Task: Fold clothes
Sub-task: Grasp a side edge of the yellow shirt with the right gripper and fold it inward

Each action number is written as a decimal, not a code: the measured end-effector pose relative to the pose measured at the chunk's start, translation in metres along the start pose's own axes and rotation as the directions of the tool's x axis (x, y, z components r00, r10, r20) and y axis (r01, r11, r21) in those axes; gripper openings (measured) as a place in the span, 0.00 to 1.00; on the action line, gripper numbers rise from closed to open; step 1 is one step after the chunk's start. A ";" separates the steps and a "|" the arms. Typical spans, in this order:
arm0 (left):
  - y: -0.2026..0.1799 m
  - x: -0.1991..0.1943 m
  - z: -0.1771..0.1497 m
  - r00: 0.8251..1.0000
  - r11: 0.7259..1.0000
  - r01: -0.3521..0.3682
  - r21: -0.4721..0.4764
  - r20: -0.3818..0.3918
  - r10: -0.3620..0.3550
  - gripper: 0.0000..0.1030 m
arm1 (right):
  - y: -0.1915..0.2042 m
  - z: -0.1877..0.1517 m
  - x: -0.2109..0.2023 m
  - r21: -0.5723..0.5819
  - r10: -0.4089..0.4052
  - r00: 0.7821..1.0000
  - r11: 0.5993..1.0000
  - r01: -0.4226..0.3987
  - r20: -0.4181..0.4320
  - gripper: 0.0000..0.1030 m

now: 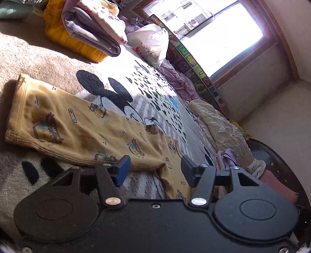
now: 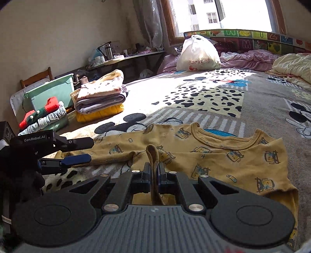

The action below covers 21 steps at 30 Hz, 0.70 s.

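My right gripper point(image 2: 153, 171) is clamped tight on a fold of the yellow shirt point(image 2: 223, 155); my left gripper point(image 1: 155, 167) hovers spread over its sleeve.

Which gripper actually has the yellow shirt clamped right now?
The right gripper: its jaws are shut on a fold of the yellow shirt. The left gripper is open, its blue pads apart above the sleeve, gripping nothing.

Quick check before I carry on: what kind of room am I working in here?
Most likely a home bedroom. The yellow shirt lies on a bed's cartoon-print blanket, with rumpled bedding by the window and stacks of folded clothes alongside.
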<state>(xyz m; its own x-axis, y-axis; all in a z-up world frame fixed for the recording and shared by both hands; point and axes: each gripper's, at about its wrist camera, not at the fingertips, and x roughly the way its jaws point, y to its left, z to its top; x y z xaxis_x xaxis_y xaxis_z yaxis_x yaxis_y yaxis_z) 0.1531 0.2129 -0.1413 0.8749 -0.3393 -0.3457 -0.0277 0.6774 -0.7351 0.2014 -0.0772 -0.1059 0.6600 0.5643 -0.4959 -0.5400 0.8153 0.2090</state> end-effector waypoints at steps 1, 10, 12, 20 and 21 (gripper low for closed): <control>0.000 0.001 -0.001 1.000 1.000 0.000 0.004 -0.002 0.000 0.55 | 0.002 -0.002 0.001 -0.008 -0.011 1.000 1.000 0.011 -0.005 0.08; 0.010 0.003 -0.001 1.000 0.999 -0.022 -0.024 -0.007 0.022 0.55 | 0.016 -0.009 0.041 -0.036 -0.063 0.992 0.998 0.059 -0.112 0.24; 0.011 0.004 0.000 1.000 0.999 -0.022 -0.027 -0.007 0.022 0.55 | 0.021 -0.011 0.039 -0.039 -0.046 0.994 0.998 0.042 -0.103 0.35; 0.025 -0.014 0.010 0.995 0.997 -0.075 -0.037 0.060 0.077 0.55 | 0.009 -0.021 -0.005 0.095 0.037 0.999 0.995 -0.034 -0.034 0.40; 0.028 -0.018 0.012 0.993 0.995 -0.094 -0.045 0.073 0.097 0.55 | 0.002 -0.023 -0.011 0.121 0.038 0.999 0.992 -0.034 -0.029 0.40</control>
<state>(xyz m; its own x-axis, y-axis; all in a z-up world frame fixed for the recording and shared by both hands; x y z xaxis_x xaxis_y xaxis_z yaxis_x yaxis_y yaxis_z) 0.1426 0.2460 -0.1484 0.9012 -0.2235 -0.3714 -0.1312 0.6760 -0.7251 0.1803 -0.0848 -0.1194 0.6236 0.5905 -0.5123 -0.4946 0.8055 0.3264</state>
